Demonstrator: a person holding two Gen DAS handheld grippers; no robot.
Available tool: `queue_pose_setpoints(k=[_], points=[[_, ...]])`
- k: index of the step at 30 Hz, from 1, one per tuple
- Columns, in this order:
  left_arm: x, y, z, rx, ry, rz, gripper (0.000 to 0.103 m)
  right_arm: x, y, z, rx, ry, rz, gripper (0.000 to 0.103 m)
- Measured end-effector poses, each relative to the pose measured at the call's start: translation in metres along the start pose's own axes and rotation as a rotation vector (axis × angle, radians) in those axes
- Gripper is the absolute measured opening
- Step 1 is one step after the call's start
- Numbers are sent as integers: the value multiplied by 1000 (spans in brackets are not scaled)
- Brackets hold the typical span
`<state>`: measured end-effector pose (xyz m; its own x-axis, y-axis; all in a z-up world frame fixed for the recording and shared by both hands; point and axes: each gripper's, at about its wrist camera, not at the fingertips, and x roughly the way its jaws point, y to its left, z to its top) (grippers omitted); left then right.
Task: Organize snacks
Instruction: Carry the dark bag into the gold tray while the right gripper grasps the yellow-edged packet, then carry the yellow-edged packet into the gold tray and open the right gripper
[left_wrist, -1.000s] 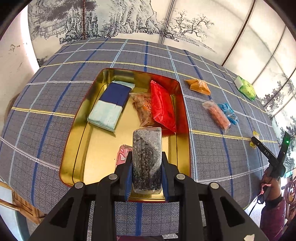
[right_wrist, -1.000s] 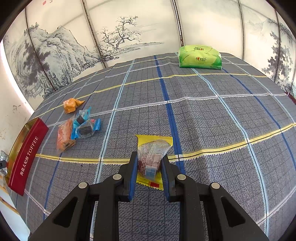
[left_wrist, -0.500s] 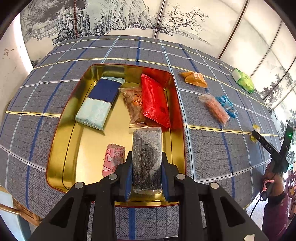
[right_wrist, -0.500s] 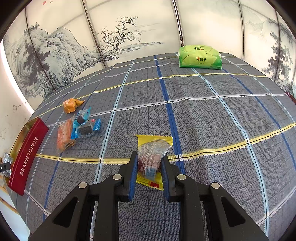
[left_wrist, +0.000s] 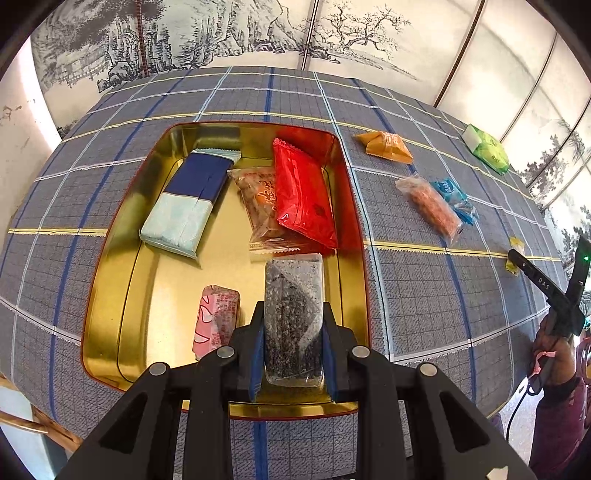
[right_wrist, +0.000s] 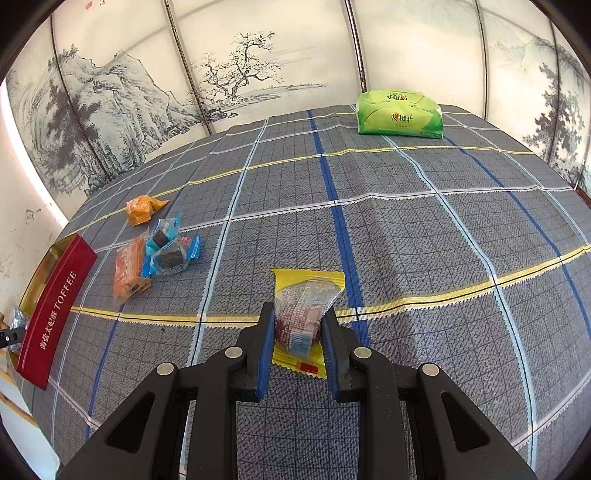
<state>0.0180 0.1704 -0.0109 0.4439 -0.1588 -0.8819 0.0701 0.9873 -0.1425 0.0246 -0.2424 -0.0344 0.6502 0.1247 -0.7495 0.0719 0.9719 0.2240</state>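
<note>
Holding a dark speckled snack bar (left_wrist: 293, 314) in my left gripper (left_wrist: 291, 354), pads pinching its long sides, bar sticking straight out along the fingers. It is hanging over the near right part of the gold tin (left_wrist: 107, 295), between the pink candy pack (left_wrist: 218, 321) and the tin's right wall. I cannot tell if the far end is touching the floor of the tin. Judging the next move as a plain let-go: the free spot is lying right under and ahead of the bar, with the bar's long axis running toward the red packet (left_wrist: 304, 192) and the clear orange-print packet (left_wrist: 260, 199) beyond. The blue and pale pack (left_wrist: 188, 203) is lying diagonal at far left in the tin.

My right gripper (right_wrist: 297, 339) is clamping a clear snack bag with yellow ends (right_wrist: 303, 310) low on the plaid cloth (right_wrist: 406, 240), bag's long axis pointing away from me. The tin is sitting well to the left of it, so the left hand is the nearer one to the tin.

Writing: the red side of the tin (right_wrist: 55, 310) is reading "TOFFEE" after some Chinese characters. The green pack (right_wrist: 400, 114) at the far edge is showing a logo I cannot read. The orange packet (right_wrist: 142, 208), the long orange bar (right_wrist: 129, 267) and blue-wrapped sweets (right_wrist: 171, 251) are waiting loose on the cloth, print too small.
</note>
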Motion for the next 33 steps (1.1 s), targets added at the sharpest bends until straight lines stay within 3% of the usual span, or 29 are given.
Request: queue_pose_setpoints(k=[18, 23, 28, 33], points=[[-9, -15, -4, 68, -65, 61, 23, 0, 1, 1, -2, 1, -4, 25], [-14, -18, -6, 81, -85, 95, 31, -1, 3, 0, -12, 1, -16, 25], [-27, -17, -8, 87, -159, 168, 56, -4, 9, -7, -33, 9, -6, 25], [-34, -14, -9, 93, -191, 198, 58, -12, 20, -15, -39, 22, 35, 24]])
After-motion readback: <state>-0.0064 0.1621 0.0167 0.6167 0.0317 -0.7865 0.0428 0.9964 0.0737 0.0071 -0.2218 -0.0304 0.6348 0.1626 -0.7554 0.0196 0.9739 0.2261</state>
